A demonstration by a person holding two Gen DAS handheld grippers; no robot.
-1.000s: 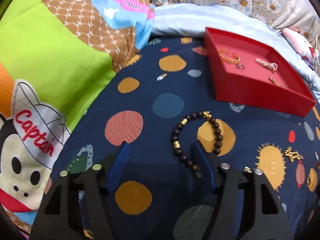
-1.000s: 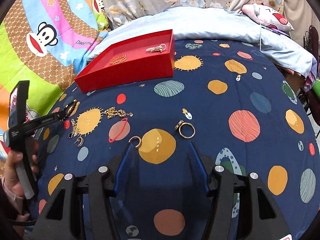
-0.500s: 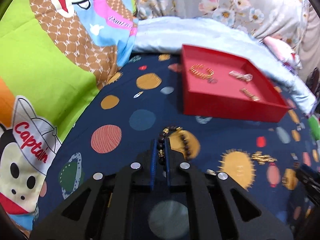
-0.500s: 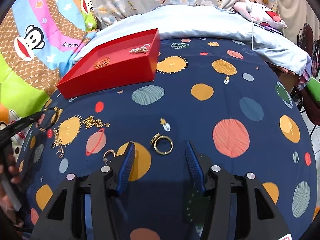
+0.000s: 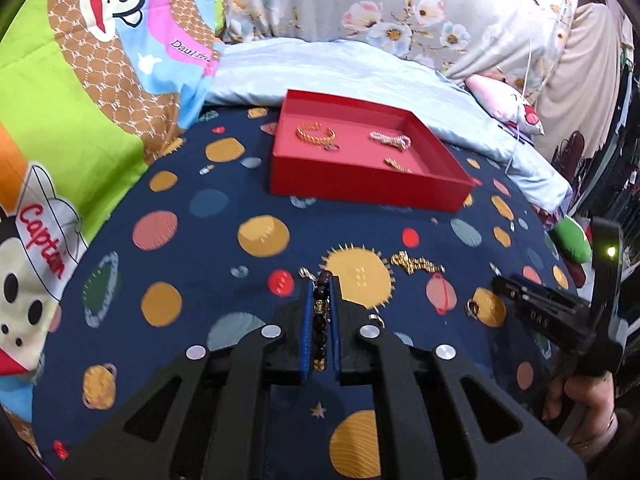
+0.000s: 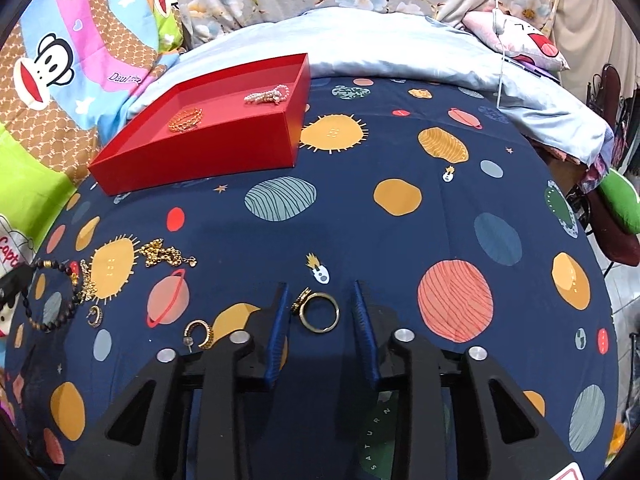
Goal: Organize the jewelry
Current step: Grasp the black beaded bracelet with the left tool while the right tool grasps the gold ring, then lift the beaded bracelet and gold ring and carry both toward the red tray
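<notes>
My left gripper (image 5: 321, 280) is shut on a dark bead bracelet (image 5: 321, 322) with gold beads and holds it above the planet-print sheet; the bracelet also hangs at the left edge of the right wrist view (image 6: 52, 300). The red tray (image 5: 434, 146) lies ahead and holds a gold bracelet (image 5: 314, 133), a pearl piece (image 5: 390, 139) and a small gold piece (image 5: 396, 165). My right gripper (image 6: 320, 288) is open, its fingers on either side of two gold rings (image 6: 318, 310) on the sheet.
On the sheet lie a gold chain (image 6: 162, 254), a gold hoop (image 6: 200, 332) and a small dark earring (image 6: 95, 315). A cartoon monkey quilt (image 5: 80, 80) is at the left, a pale blue blanket (image 6: 400, 48) behind the tray (image 6: 192, 156).
My left gripper closed on the bead bracelet, lifted it off the sheet and swung right toward the tray. My right gripper moved forward until the two gold rings lie between its open fingers.
</notes>
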